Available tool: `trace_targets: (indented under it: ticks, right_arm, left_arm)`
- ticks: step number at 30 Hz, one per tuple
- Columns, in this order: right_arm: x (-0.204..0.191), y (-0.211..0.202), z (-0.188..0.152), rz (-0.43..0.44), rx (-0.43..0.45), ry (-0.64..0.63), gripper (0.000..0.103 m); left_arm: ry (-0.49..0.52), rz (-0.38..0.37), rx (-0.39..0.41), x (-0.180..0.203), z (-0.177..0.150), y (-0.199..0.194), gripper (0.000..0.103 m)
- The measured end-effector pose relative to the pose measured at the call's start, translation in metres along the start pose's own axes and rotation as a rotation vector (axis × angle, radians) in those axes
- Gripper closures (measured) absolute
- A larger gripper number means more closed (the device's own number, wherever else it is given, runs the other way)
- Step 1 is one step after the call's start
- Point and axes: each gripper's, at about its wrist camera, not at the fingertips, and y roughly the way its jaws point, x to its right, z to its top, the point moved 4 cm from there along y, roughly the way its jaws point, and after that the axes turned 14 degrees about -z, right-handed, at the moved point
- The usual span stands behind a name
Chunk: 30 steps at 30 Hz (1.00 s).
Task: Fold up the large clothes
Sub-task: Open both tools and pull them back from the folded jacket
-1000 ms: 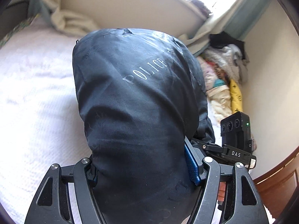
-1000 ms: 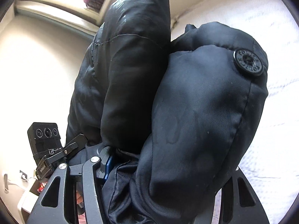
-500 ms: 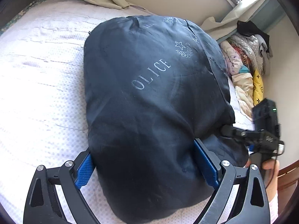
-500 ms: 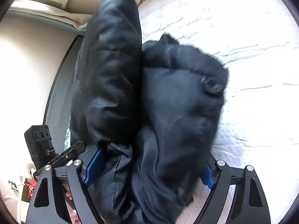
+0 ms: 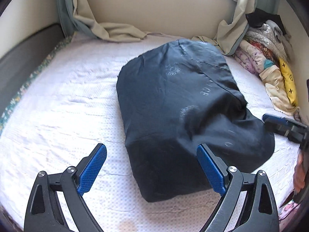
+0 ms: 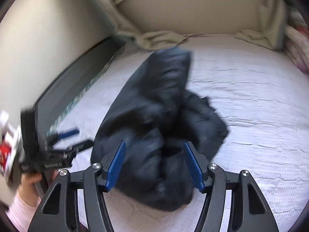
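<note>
My left hand-held gripper (image 5: pixel 151 166) is spread wide with nothing between its blue pads (image 5: pixel 92 169); the near end of the folded dark jacket (image 5: pixel 179 104) shows in the gap between them, lying on the bed (image 5: pixel 58 116) below. My right hand-held gripper (image 6: pixel 154 166) is spread too, gripping nothing, and the jacket (image 6: pixel 160 127) fills the space beyond its fingers.

The jacket sits as a bundle near the middle of the white bedspread. A pile of clothes (image 5: pixel 270 63) is stacked at the bed's far right corner, against the wall and well apart from the jacket. Beige curtains (image 5: pixel 115 31) hang down and spill onto the far edge of the bed; one curtain end lies just beside the jacket's far corner. A dark bed frame (image 5: pixel 19 54) runs along the left side.

The left view shows the jacket's smooth top, with pale lettering and star emblems too smeared to read, and my right gripper poking in at the right edge, close to the jacket's lower corner. The right view is blurred; it shows the other side, where the jacket is lumpy and creased with a flap sticking out toward the right. It also catches my left hand (image 6: pixel 29 181) and pink sleeve (image 6: pixel 21 208) holding the other gripper, just beside the jacket's left edge.
</note>
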Motion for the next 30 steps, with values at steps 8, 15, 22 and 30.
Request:
trace_targets:
  ticks: [8,15,22,30]
  right_arm:
    - [-0.04,0.072,-0.045,-0.182,-0.17,-0.129,0.046]
    - [-0.02,0.087,-0.056,-0.16,-0.21,-0.019,0.038]
    - [-0.019,0.016,-0.048,-0.154,-0.126,0.106,0.012]
    - [-0.036,-0.068,-0.095,-0.271,0.072,0.09,0.0]
  left_arm:
    - [0.05,0.035,0.038,0.029,-0.013,-0.026,0.004]
    - [0.04,0.05,0.08,0.041,-0.038,-0.05,0.001]
    - [0.052,0.103,0.116,0.05,-0.055,-0.068,0.001]
    - [0.057,0.068,0.113,0.066,-0.077,-0.071,0.001]
